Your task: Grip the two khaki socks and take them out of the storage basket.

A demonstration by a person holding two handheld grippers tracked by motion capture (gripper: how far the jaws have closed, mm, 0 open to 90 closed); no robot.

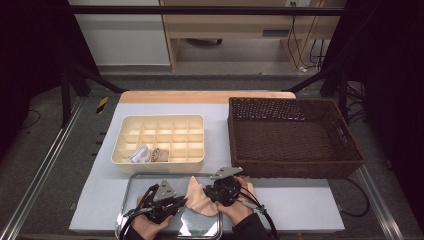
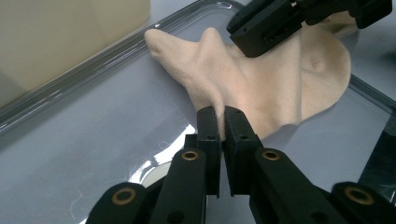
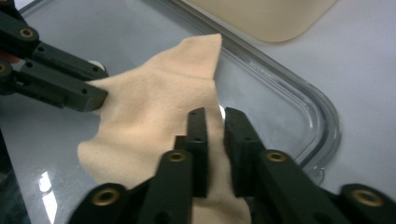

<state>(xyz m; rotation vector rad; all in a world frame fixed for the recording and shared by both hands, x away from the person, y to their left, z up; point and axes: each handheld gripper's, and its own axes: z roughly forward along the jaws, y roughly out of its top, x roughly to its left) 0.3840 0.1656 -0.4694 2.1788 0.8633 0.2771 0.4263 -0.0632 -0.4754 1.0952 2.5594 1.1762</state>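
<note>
Left gripper (image 2: 220, 122): jaws closed on a pinched fold of the sock (image 2: 261, 79), cloth bunched upward between the pads. Right gripper (image 3: 215, 122): jaws drawn in tight on the opposite edge of the same sock, fabric clamped between them. Both held low over the tray (image 1: 131, 192), in the person's hands coming in from the near edge of the tabletop (image 1: 300, 202).

Sock: pale peach-beige, soft fine knit, short ankle cut. Spread mostly flat, with a rounded lobe at one end and a narrower pointed corner at the other. Raised crease running from the left gripper's pinch across the cloth. Lies inside the tray toward its right side, stretched between the two grippers; in the high view, one part reaching over the tray's right rim.

Tray: shallow, clear, with rounded corners and glare on its floor, at the near edge of the tabletop.

Beyond the tray: cream divided box (image 1: 160, 137) with many small compartments; a white rolled bundle (image 1: 138, 154) and a tan rolled bundle (image 1: 158, 154) in adjacent cells of the front row. Right of it, a dark brown woven basket (image 1: 295, 137), just behind the right gripper.
</note>
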